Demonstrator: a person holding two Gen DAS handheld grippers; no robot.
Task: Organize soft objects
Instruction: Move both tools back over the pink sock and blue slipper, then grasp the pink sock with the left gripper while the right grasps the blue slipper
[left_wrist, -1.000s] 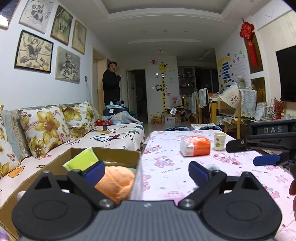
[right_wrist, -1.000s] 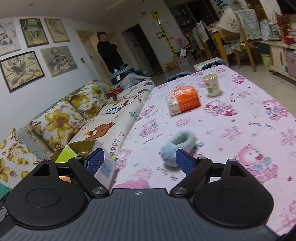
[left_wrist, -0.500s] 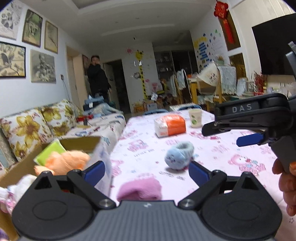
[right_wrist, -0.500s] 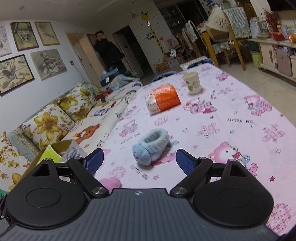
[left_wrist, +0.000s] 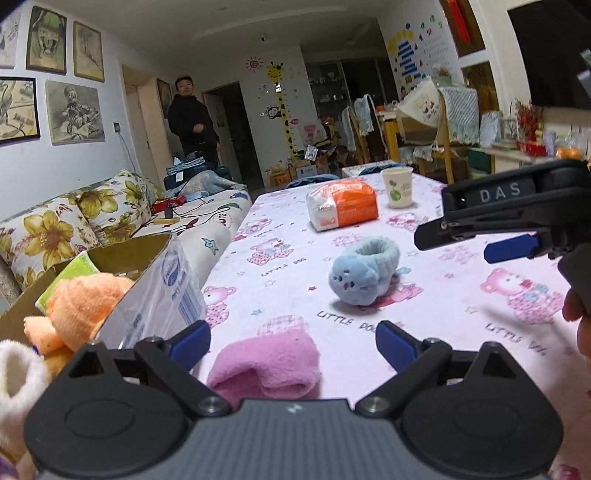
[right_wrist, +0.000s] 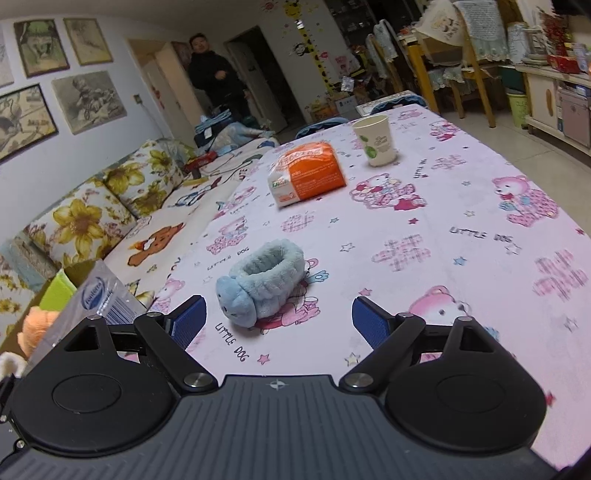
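Observation:
A folded pink fleece cloth (left_wrist: 266, 365) lies on the pink cartoon tablecloth (left_wrist: 424, 295), just ahead of my open left gripper (left_wrist: 293, 341) and between its blue pads. Farther on sits a light-blue plush headband (left_wrist: 364, 277), also in the right wrist view as the same headband (right_wrist: 262, 280), slightly left of centre before my open right gripper (right_wrist: 279, 321). A cardboard box (left_wrist: 122, 254) at the table's left edge holds an orange plush toy (left_wrist: 81, 306), a white fluffy item (left_wrist: 18, 376) and a green pack (left_wrist: 68, 273). Nothing is held.
An orange-and-white tissue pack (right_wrist: 304, 173) and a paper cup (right_wrist: 375, 140) stand farther along the table. A floral sofa (left_wrist: 74, 221) runs along the left. A person (left_wrist: 192, 118) stands by the far doorway. Chairs and shelves crowd the back right.
Both grippers swung from the box toward the table. The pink cloth came into the left view and now sits closer. The blue headband appears nearer in both views.

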